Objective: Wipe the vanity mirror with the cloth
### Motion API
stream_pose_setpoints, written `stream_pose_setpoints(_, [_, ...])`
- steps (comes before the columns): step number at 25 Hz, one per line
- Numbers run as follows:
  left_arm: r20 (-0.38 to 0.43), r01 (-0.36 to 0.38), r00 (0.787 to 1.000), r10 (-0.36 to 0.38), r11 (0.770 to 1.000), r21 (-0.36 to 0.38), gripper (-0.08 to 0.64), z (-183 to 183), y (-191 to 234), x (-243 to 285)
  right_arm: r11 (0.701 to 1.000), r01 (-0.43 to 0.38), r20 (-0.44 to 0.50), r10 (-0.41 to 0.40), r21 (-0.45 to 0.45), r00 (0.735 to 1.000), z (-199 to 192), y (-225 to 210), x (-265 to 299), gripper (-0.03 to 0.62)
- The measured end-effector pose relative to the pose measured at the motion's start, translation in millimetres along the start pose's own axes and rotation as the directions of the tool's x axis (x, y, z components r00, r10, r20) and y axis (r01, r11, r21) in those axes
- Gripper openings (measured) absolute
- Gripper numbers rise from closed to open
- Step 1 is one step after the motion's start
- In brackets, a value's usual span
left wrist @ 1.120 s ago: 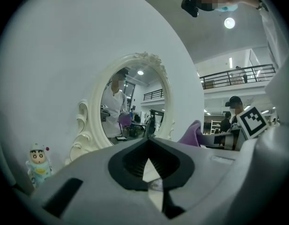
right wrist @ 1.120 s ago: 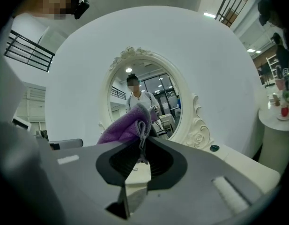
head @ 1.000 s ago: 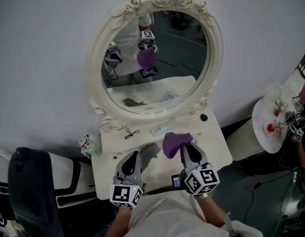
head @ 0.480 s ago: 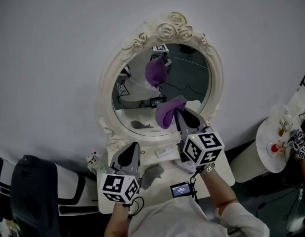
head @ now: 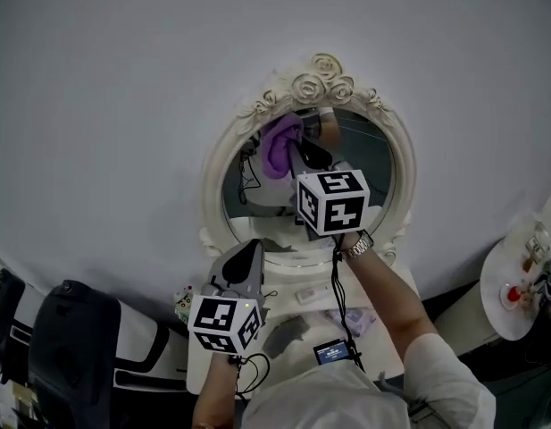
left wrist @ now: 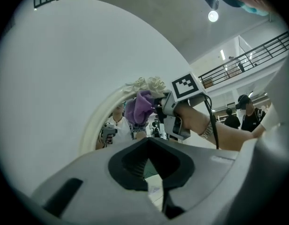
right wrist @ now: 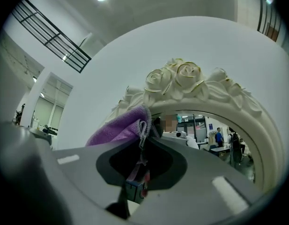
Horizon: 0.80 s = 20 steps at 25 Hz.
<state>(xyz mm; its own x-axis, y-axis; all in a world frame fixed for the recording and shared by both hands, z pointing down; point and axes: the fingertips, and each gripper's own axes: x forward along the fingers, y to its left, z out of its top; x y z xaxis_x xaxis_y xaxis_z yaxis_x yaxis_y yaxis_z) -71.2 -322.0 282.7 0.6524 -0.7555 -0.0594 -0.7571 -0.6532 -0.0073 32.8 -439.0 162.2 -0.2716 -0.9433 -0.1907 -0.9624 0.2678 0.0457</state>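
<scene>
Cloth point(right wrist: 117, 125) soft, limp, light: your right gripper point(right wrist: 143, 127) pinches bunched fold at fragile mirror point(head: 387, 177) top. Left gripper point(left wrist: 148, 140) pressed together, empty.

right gripper point(head: 304, 150) lifted high, purple cloth point(head: 279, 147) carried from below the mirror point(head: 387, 195) up to its upper-left glass
</scene>
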Motion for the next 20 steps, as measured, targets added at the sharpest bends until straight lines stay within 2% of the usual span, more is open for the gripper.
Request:
stream_pose_setpoints(5, [0.025, -0.027, 0.999, 0.027, 1.000, 0.008, 0.000, 11, 2, -7, 1.000, 0.008, 0.006, -0.008, -0.005, 1.000, 7, 3, 18, 0.046])
stream_pose_setpoints(11, [0.011, -0.027, 1.000, 0.027, 1.000, 0.006, 0.000, 10, 5, 1, 0.999, 0.021, 0.021, -0.021, -0.026, 1.000, 13, -7, 18, 0.046])
stream_pose_setpoints(14, [-0.001, 0.001, 1.000, -0.001, 1.000, 0.015, 0.000, 8, -2, 10, 0.999, 0.051, 0.035, -0.051, -0.013, 0.998, 17, -29, 11, 0.046])
stream_pose_setpoints(20, [-0.010, 0.101, 0.995, -0.101, 0.995, 0.013, 0.000, 4, -29, 34, 0.991, 0.137, 0.037, -0.136, -0.009, 0.990, 13, -82, -11, 0.048])
